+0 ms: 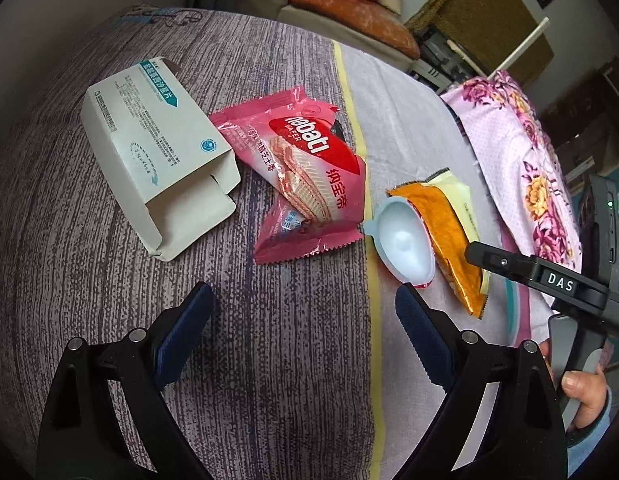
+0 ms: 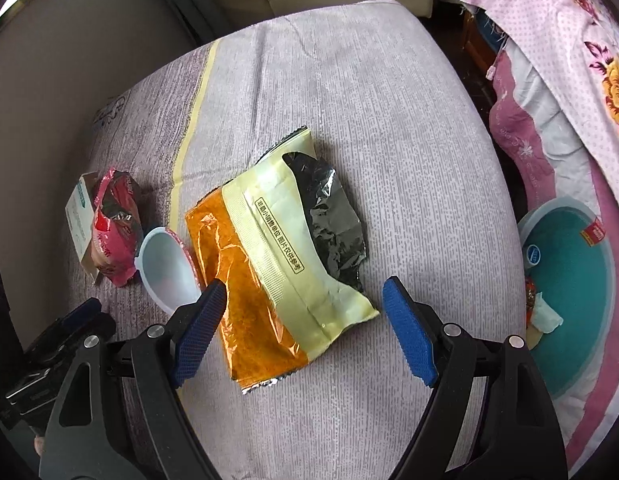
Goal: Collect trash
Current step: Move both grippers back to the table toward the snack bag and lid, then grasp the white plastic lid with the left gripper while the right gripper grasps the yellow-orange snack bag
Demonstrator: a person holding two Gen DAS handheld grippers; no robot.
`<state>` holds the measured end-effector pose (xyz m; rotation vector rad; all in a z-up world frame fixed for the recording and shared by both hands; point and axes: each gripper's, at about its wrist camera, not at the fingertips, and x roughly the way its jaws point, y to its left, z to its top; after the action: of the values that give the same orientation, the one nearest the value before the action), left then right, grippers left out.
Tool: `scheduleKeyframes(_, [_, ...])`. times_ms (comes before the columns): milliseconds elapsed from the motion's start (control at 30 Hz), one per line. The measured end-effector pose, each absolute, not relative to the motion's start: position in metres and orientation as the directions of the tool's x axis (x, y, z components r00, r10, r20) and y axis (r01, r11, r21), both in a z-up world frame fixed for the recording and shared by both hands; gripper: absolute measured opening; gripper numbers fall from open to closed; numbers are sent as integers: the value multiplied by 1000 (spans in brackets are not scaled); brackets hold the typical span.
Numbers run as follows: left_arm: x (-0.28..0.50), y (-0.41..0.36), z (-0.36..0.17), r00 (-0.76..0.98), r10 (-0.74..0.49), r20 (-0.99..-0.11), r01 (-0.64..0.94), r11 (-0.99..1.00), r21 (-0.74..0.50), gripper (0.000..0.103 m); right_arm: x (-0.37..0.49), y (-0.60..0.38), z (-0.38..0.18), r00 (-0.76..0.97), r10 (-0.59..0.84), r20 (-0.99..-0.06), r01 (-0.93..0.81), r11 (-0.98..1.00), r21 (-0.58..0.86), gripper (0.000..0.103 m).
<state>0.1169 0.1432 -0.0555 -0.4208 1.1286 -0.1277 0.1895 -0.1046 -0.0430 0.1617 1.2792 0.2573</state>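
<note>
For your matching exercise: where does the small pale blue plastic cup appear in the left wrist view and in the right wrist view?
Left wrist: pale blue plastic cup lies right of centre, between pink wafer wrapper and orange wrapper.
Right wrist: cup at lower left, against the orange wrapper's left edge.
Shared landmark: the yellow stripe on the cloth.

This is a lived-in home, a sitting room by the look of it: a cloth-covered cushioned surface, a sofa with an orange leather cushion behind, and a pink floral cloth draped alongside.
</note>
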Motion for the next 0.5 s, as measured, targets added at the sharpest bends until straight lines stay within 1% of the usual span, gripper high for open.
scheduleKeyframes(200, [120,138,-60,417,-305,-856,-117,916,-384,93,196,-102,-55,256,292,-921,-115,956,271,76])
scheduleKeyframes(233, [121,136,-61,415,-304,-857,-119,916,-383,93,195,-101,-55,259,293,-920,-122,955,270,72])
scheduleKeyframes(267, [121,136,-61,413,-303,-859,-120,917,-381,93,194,-100,-55,263,292,-919,-136,955,264,58])
scheduleKeyframes(367, [122,132,-62,411,-298,-862,-118,920,-374,93,190,-100,-53,267,309,-913,-161,948,273,40])
scheduleKeyframes(433, [125,127,-61,413,-299,-860,-119,919,-377,93,188,-104,-50,274,320,-907,-160,945,285,31])
scheduleKeyframes(500, [127,120,-60,417,-302,-857,-122,916,-382,93,184,-108,-44,290,331,-898,-167,941,293,29])
